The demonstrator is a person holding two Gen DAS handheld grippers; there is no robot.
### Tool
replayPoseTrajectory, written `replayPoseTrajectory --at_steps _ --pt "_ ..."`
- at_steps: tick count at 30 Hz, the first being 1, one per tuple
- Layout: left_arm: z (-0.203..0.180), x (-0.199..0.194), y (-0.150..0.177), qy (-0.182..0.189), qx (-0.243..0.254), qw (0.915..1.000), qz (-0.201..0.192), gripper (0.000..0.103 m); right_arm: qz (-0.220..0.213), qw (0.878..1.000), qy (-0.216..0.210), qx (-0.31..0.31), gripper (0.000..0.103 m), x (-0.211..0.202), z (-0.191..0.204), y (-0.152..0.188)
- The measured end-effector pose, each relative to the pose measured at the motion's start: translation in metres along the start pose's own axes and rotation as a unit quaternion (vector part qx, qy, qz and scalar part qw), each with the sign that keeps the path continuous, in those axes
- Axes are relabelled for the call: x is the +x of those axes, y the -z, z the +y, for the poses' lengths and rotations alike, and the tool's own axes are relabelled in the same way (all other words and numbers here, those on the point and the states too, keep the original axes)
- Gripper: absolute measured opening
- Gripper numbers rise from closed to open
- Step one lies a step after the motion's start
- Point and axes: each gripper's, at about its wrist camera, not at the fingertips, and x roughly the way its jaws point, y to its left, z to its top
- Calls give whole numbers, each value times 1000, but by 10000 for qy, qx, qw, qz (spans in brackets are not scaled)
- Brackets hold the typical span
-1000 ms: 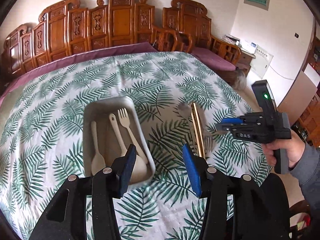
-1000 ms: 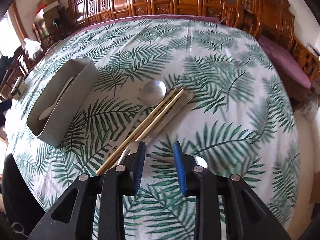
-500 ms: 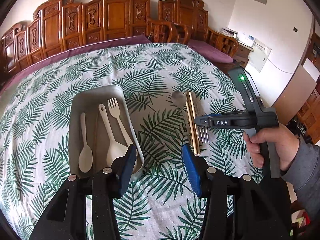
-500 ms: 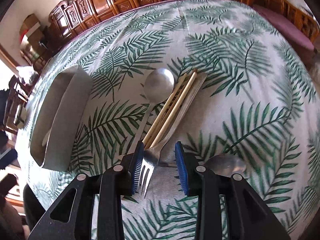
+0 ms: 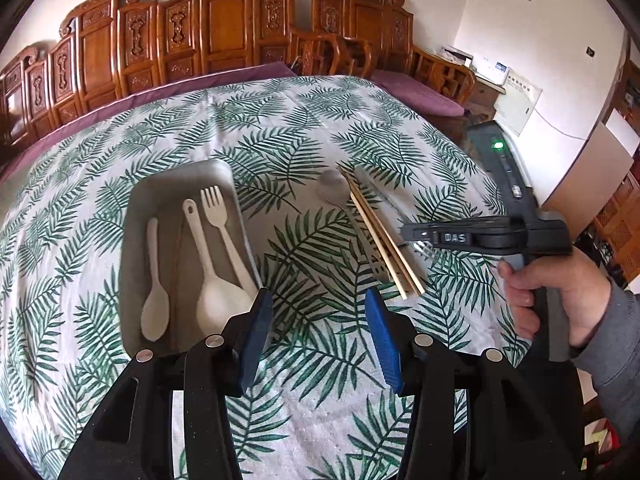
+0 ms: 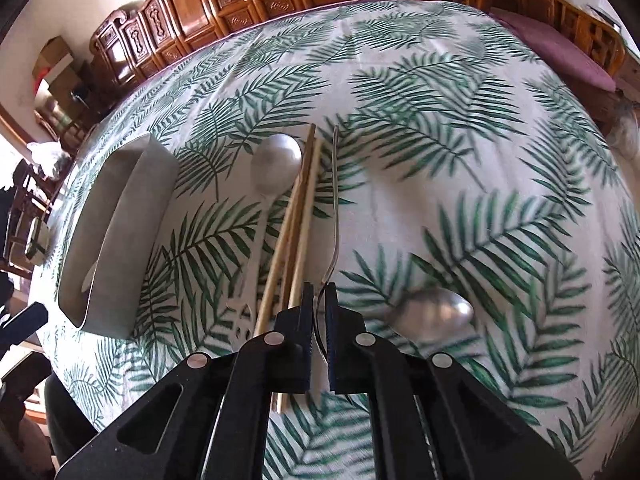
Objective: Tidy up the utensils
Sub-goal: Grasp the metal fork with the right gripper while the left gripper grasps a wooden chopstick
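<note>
The right hand-held gripper (image 6: pixel 318 292) has just been closing, and its blue pads now pinch the metal fork (image 6: pixel 335 200) near the tines end; the thin handle runs straight ahead from the jaws, seen on edge. Just left of it lie the wooden chopsticks (image 6: pixel 298 216), close along the fork, and beyond them a large metal spoon (image 6: pixel 276 166). To the right, near the jaws, rests a second metal spoon (image 6: pixel 434 314), a little blurred. Far to the left stands the grey tray (image 6: pixel 120 232) on the leaf-pattern cloth of the counter (image 6: pixel 460 152).

The left hand-held gripper (image 5: pixel 318 336) is spread over bare cloth, gripping nothing. Ahead on its left, the tray (image 5: pixel 176 188) holds a white fork (image 5: pixel 224 228) and what seem two white spoons (image 5: pixel 154 280).
</note>
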Motion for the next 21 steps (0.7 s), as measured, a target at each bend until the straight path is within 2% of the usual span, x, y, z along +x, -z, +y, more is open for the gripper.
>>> replayPoseTrajectory --at_steps 12,16,18,21 --pt "-26 48 -13 168 -88 9994 273 46 -346 9993 -54 -103 7 -51 -31 20" --pt "-36 64 -19 153 -69 9993 334 45 -393 9991 -160 -59 7 -54 -39 20" --pt "-42 74 -24 98 -7 9992 393 39 -395 9990 -173 -83 7 -52 -41 19" --pt "-48 90 -30 26 23 9989 472 37 -387 9990 -225 -57 7 -50 -42 16"
